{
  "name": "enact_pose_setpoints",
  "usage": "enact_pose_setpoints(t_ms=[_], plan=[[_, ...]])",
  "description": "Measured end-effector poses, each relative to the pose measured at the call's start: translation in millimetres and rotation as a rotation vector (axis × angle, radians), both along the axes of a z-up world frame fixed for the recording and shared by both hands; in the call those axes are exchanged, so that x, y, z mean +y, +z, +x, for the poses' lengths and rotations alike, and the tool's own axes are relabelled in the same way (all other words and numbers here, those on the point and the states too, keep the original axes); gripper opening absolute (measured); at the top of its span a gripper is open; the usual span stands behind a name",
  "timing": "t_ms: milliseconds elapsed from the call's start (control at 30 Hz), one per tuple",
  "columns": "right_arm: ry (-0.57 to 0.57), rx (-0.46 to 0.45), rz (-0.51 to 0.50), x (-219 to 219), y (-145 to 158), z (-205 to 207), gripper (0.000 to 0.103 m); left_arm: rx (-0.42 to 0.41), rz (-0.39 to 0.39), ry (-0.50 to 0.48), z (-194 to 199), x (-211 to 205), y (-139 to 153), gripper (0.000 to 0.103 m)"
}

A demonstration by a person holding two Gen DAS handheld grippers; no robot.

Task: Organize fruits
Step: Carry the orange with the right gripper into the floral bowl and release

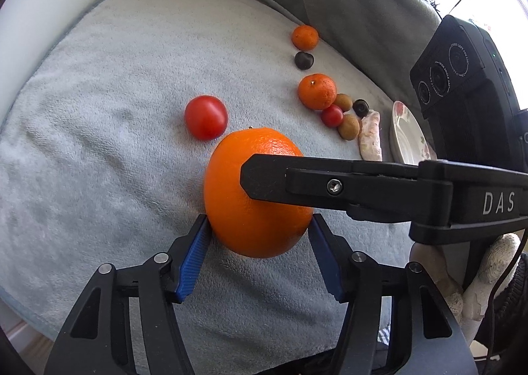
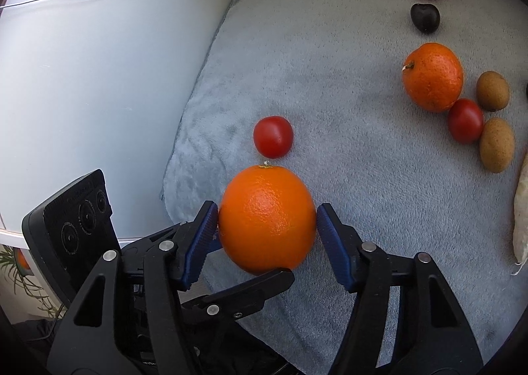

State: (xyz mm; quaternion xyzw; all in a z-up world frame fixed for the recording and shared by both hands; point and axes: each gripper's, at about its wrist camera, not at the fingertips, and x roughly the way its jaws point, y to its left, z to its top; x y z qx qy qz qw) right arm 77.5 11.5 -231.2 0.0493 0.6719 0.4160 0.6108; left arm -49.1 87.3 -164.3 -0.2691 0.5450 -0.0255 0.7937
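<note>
Near blanket edge, clawed orange

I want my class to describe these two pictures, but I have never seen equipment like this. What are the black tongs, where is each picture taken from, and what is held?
No robot: a person holds black two-finger tongs with blue pads in each hand, each carrying a camera. One picture looks along the left tongs, the other along the right tongs. Both straddle the large round orange on a grey fleece blanket. The left tongs grip it; whether the right press is unclear. Nearby lie a small red tomato, a knobbly mandarin and a white plate.
</note>
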Motion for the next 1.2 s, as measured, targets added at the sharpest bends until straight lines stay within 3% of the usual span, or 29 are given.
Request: enact_pose_setpoints(t_ms=[400,1200], plan=[[-0.107,-0.042,0.018,-47.7,25.1,13.0,0.065,-0.047,0.025,-0.103,31.5,-43.2,15.0,0.060],[-0.424,-0.113,0.004,-196.9,59.1,48.7,0.065,-0.109,0.010,-0.409,115.5,-170.3,25.3,0.060]])
